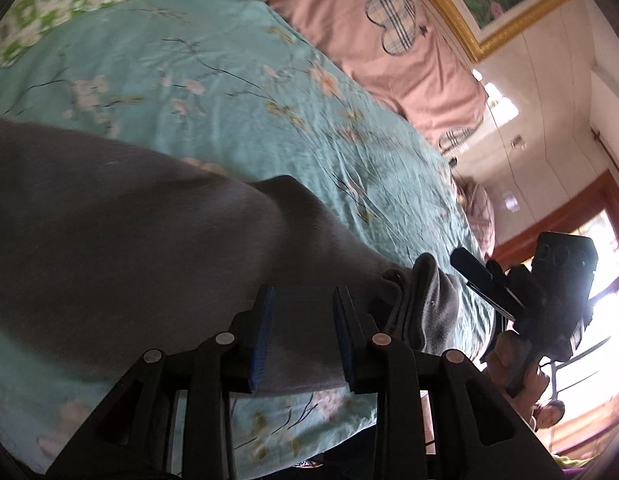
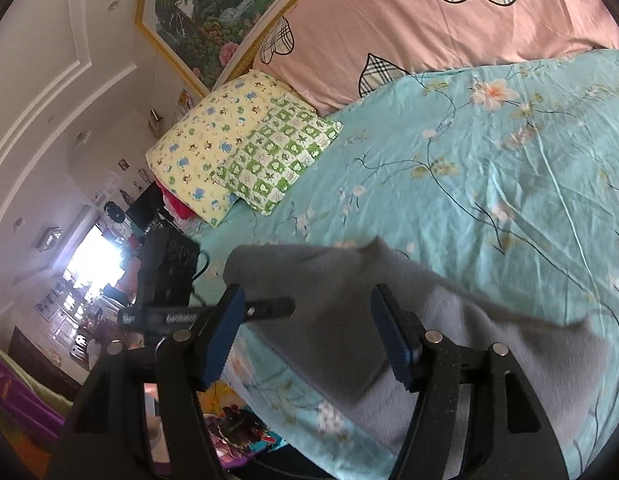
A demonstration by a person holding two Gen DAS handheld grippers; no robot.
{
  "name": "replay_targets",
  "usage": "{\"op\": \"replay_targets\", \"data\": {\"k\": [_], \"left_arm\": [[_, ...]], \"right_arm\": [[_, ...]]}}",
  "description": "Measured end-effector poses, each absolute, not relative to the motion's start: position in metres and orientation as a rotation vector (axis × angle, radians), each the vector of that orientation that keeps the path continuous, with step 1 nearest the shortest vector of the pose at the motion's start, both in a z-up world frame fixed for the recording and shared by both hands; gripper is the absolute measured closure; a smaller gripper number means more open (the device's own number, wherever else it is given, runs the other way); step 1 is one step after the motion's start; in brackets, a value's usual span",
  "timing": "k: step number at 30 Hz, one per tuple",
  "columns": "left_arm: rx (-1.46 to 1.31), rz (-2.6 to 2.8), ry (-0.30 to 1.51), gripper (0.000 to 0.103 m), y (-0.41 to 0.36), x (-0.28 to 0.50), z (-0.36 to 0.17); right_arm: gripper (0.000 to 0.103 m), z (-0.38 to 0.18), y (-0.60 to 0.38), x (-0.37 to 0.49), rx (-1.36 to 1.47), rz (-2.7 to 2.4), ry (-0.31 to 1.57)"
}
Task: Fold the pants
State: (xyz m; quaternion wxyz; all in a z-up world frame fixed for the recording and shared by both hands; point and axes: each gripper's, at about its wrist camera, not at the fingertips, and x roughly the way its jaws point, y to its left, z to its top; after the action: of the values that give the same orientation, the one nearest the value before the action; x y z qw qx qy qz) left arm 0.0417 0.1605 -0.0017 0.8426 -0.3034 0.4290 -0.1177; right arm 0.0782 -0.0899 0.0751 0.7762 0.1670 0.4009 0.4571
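Observation:
Grey pants (image 1: 129, 220) lie on a teal floral bedsheet (image 1: 229, 80). In the left wrist view my left gripper (image 1: 303, 300) is open, its blue-padded fingers just above the pants' near edge, beside a bunched fold (image 1: 425, 304). My right gripper (image 1: 481, 276) shows there at the right, hand-held, past the fold. In the right wrist view my right gripper (image 2: 307, 300) is open, its fingers astride a raised end of the pants (image 2: 329, 320). The left gripper's body (image 2: 165, 276) shows at the left, one finger reaching the cloth.
A pink quilt with plaid hearts (image 2: 429, 28) lies at the head of the bed. Two patterned pillows (image 2: 237, 148) sit at the far left corner. A framed painting (image 2: 213, 12) hangs on the wall. The bed's near edge (image 2: 289, 432) runs below the grippers.

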Motion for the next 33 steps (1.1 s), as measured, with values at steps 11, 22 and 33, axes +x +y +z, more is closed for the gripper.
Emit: {"op": "replay_targets", "data": {"k": [11,22,33], "left_arm": [[-0.730,-0.055,0.866,0.067,0.211,-0.009,-0.001],[-0.832,0.195,0.815,0.058,0.257,-0.055,0.002],[-0.941,0.312,0.817,0.053,0.291,-0.060,-0.024]], "right_arm": [[0.037,0.068,-0.032,0.104,0.307,1.067,0.921],[0.037,0.062,0.050,0.120,0.217,1.179,0.979],[0.037,0.053,0.122,0.145,-0.003,1.256,1.004]]}}
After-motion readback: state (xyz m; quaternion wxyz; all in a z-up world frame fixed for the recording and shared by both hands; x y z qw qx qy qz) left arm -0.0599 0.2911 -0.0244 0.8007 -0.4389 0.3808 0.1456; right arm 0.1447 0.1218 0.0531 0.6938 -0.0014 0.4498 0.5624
